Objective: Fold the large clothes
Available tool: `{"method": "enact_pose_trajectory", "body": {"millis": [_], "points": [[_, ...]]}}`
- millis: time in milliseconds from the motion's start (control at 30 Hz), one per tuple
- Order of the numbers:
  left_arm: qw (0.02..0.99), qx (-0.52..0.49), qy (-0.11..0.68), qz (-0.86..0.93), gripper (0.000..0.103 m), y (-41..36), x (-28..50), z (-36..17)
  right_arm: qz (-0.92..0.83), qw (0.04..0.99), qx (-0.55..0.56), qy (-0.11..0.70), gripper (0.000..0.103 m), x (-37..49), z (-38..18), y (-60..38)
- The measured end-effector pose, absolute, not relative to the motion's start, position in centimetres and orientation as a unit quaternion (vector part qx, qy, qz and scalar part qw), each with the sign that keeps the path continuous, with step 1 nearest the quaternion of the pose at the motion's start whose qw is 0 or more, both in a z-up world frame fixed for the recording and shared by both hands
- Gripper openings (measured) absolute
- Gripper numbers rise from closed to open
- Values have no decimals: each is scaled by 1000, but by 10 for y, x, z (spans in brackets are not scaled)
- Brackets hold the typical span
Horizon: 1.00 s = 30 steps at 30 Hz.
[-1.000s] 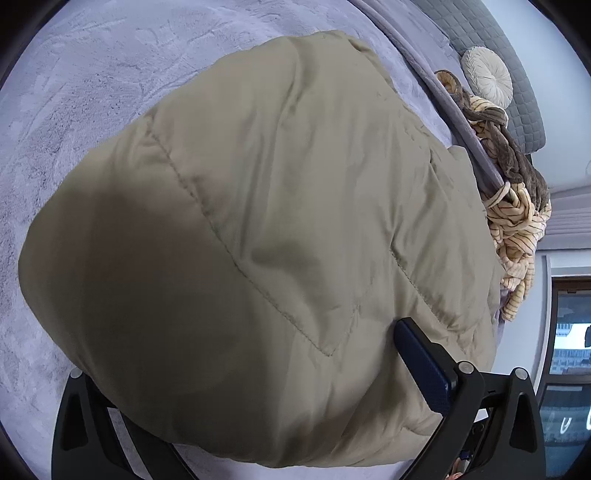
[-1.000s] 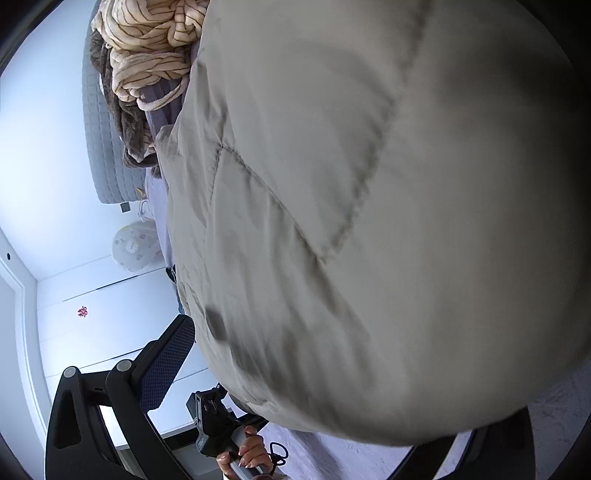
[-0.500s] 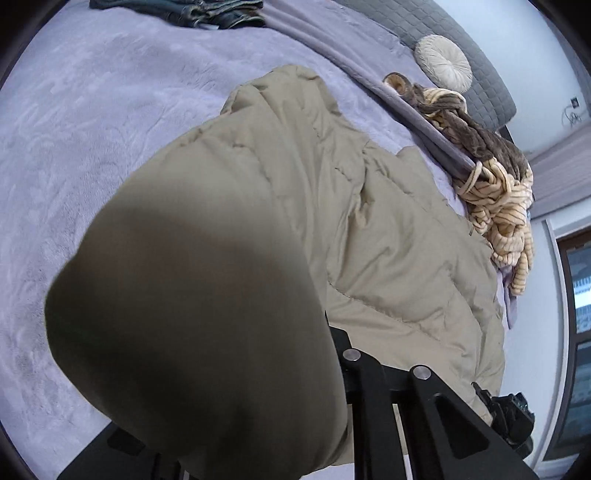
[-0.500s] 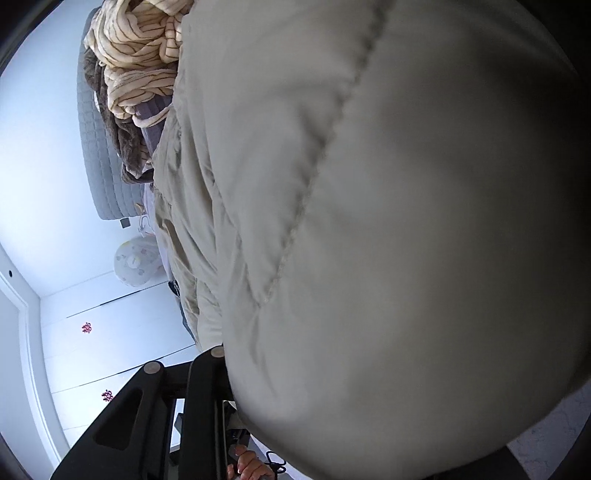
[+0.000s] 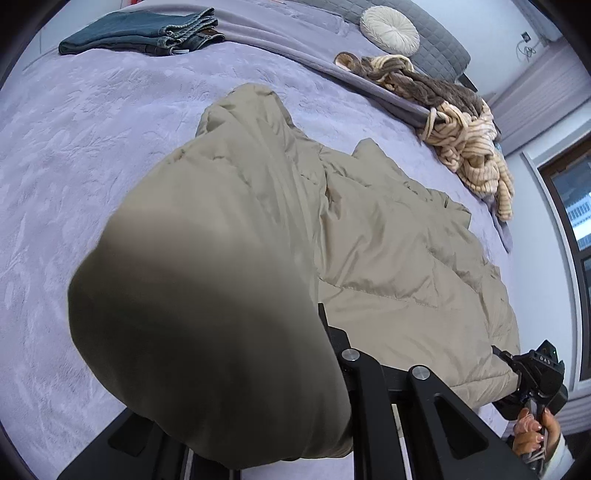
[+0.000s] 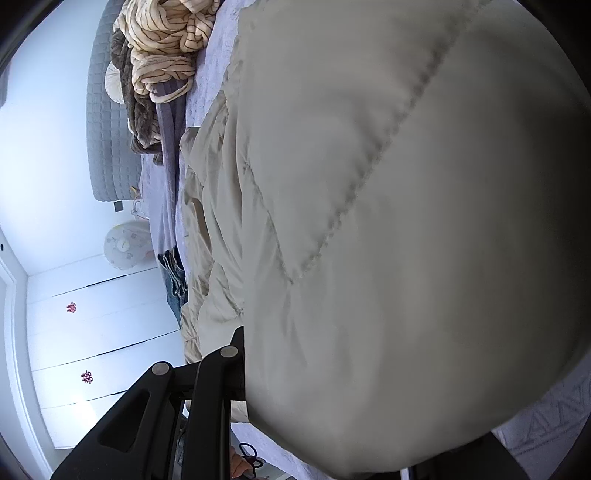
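Khaki puffer coat long axis diagonal across bed (near hem lifted).

Lavender bedspread, grey quilted headboard – white wardrobe doors, dark-framed window, daylight.

The puffy coat is tan. The bed cover is light purple. The folded jeans are dark blue. A cream blanket has thin brown stripes.

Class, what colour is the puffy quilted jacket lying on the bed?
Khaki beige jacket, clearest in the left wrist view.
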<state>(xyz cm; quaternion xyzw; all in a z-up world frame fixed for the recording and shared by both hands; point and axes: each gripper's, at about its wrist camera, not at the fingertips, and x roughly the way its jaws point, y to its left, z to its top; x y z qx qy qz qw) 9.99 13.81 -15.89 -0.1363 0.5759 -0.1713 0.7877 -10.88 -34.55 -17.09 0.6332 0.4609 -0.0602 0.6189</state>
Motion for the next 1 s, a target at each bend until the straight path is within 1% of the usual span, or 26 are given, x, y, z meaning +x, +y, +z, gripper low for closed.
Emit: {"method": "enact_pose_trajectory", "body": {"millis": [200, 333, 433, 467, 500, 533, 567, 600, 767, 833, 867, 900, 1000], "points": [[773, -105, 598, -185, 17, 164, 30, -157, -69, 606, 633, 477, 24, -168, -167, -330], [767, -112, 610, -167, 17, 185, -20, -161, -64, 593, 634, 492, 24, -199, -169, -318], [753, -127, 630, -140, 17, 196, -52, -174, -61, 577, 639, 505, 25, -223, -173, -310], [749, -133, 637, -129, 19, 199, -61, -180, -60, 574, 639, 508, 28, -230, -173, -310], [745, -133, 643, -114, 27, 202, -68, -183, -57, 572, 637, 514, 35, -234, -173, -311], [744, -130, 647, -102, 30, 206, -72, -185, -55, 571, 629, 524, 38, -237, -170, -311], [745, -126, 648, -92, 36, 211, -78, -183, -52, 572, 620, 534, 42, -234, -168, -311], [748, -123, 646, -84, 38, 217, -82, -178, -46, 575, 607, 546, 45, -233, -162, -312], [775, -98, 623, -45, 38, 251, -104, -142, 39, 633, 492, 596, 46, -233, -115, -308], [796, -81, 599, -16, 38, 257, -105, -124, 87, 646, 471, 594, 42, -232, -99, -304], [805, -87, 586, -8, 38, 262, -105, -115, 104, 657, 463, 586, 39, -233, -91, -302], [810, -100, 578, -5, 38, 266, -102, -109, 108, 671, 450, 580, 39, -230, -84, -302], [802, -124, 585, -11, 38, 264, -92, -116, 69, 702, 415, 575, 39, -224, -79, -307]]}}
